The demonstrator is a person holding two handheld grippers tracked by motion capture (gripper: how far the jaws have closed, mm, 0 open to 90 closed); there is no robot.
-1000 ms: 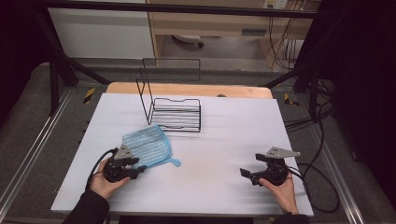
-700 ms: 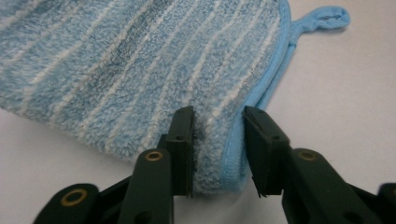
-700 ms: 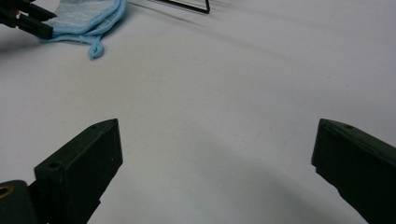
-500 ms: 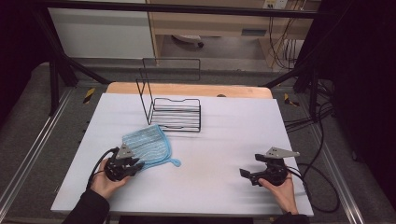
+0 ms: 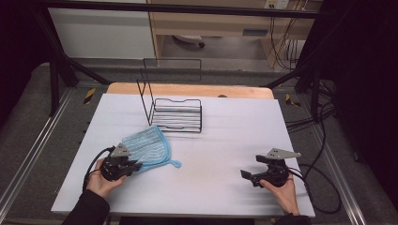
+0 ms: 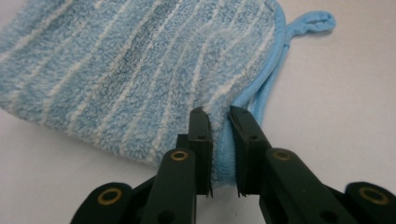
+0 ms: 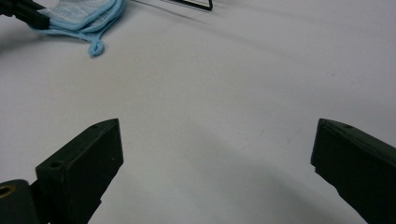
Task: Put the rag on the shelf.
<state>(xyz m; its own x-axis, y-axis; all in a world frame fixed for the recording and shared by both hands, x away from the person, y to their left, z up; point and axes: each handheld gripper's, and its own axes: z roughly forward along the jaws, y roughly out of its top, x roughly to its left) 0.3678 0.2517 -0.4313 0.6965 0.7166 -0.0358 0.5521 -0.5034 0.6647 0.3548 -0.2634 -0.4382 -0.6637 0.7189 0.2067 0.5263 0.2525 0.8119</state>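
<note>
- The left hand-held gripper [image 5: 133, 166], in the person's left hand [image 5: 99, 180] at the near left of the tabletop [image 5: 225, 150], has its jaws nearly closed, pinching the bound edge of the cloth [image 6: 140, 70].
- The right hand-held gripper [image 5: 248, 175] rests at the near right, jaws spread wide, holding nothing.
- Count: 1 blue striped cloth, 1 black wire rack [image 5: 177, 115], 2 grippers.
- The cloth lies just in front of the rack.
- The tabletop is pale; cables trail on the grey floor [image 5: 324, 140].
</note>
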